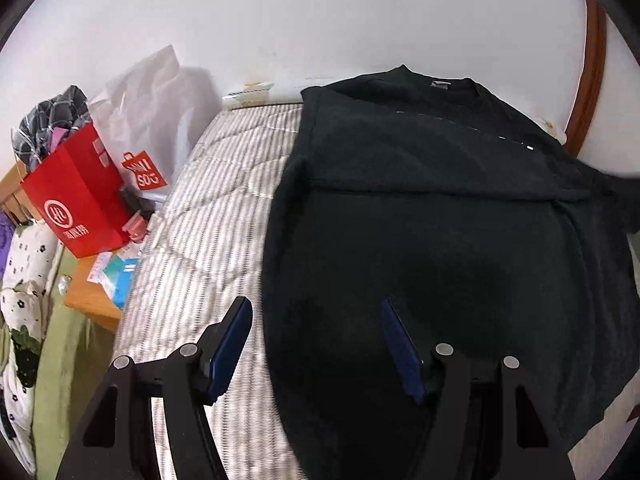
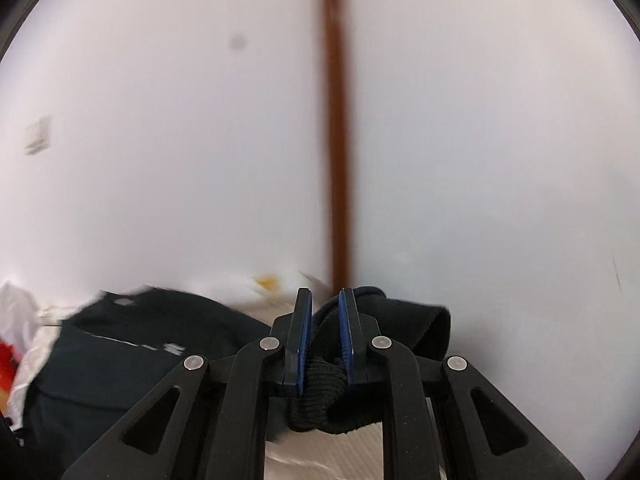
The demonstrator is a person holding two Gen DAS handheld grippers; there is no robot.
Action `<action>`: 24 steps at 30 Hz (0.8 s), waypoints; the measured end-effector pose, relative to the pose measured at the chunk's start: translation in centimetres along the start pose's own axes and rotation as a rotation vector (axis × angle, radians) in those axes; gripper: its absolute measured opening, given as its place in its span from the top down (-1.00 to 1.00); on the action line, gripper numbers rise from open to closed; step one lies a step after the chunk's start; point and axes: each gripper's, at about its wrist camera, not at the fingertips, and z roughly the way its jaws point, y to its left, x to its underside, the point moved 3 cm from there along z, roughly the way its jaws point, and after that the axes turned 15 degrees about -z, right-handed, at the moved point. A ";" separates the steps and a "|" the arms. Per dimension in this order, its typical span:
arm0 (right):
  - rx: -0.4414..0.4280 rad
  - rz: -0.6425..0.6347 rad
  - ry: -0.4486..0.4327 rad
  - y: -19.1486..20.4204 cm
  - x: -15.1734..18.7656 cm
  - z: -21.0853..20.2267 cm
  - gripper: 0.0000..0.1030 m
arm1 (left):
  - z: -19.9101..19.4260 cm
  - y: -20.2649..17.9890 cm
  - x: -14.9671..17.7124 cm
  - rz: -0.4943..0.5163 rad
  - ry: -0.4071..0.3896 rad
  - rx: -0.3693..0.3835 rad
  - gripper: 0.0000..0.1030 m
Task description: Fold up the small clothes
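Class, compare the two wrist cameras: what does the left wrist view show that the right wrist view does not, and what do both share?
Left wrist only: the open left gripper above the striped mattress, and a red paper bag.

Right wrist only: the right gripper shut on a ribbed black cuff.

Both: the black sweatshirt, the white wall and the brown wooden strip.

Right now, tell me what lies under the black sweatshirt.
The black sweatshirt lies spread on a striped mattress, which shows bare to its left. Whatever is directly beneath the fabric is covered. The right gripper pinches its ribbed cuff.
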 end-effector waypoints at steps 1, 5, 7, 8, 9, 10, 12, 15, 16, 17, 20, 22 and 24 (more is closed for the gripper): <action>-0.022 -0.018 -0.016 1.7 -1.3 0.0 0.74 | 0.0 0.3 0.0 0.002 -0.004 -0.010 -0.24; -0.179 -0.095 -0.071 11.8 -6.2 0.2 0.78 | 0.2 1.8 -0.1 -0.013 -0.002 -0.018 -0.24; -0.247 -0.141 -0.083 17.5 -7.5 0.7 0.78 | 0.4 2.6 0.1 -0.022 0.004 -0.007 -0.24; -0.275 -0.157 -0.083 19.8 -7.8 1.4 0.78 | 0.5 3.0 0.3 -0.026 0.008 0.004 -0.24; -0.317 -0.182 -0.076 23.3 -8.0 2.4 0.78 | 0.5 3.2 0.5 -0.029 0.011 0.012 -0.24; -0.346 -0.197 -0.064 25.7 -7.8 3.1 0.78 | 0.5 3.5 0.7 -0.032 0.018 0.030 -0.24; -0.411 -0.224 -0.035 30.5 -7.0 5.0 0.78 | 0.4 3.9 1.3 -0.035 0.025 0.057 -0.24; -0.435 -0.268 -0.015 35.8 -5.7 8.2 0.80 | 0.1 4.5 1.7 -0.036 0.025 0.071 -0.24; -0.440 -0.284 0.001 37.7 -5.2 9.3 0.80 | 0.0 4.9 1.8 -0.042 0.026 0.076 -0.24; -0.455 -0.285 0.015 39.2 -4.7 10.1 0.81 | -0.1 5.2 1.8 -0.048 0.028 0.082 -0.24; -0.532 -0.283 0.013 42.1 -3.2 11.1 1.00 | -0.1 5.8 1.8 -0.049 0.028 0.092 -0.24; -0.556 -0.300 0.008 44.0 -2.9 11.3 1.00 | 0.0 6.0 1.7 -0.047 0.028 0.091 -0.24; -0.589 -0.320 0.008 45.8 -2.2 11.5 1.00 | 0.3 5.9 1.4 -0.047 0.032 0.093 -0.24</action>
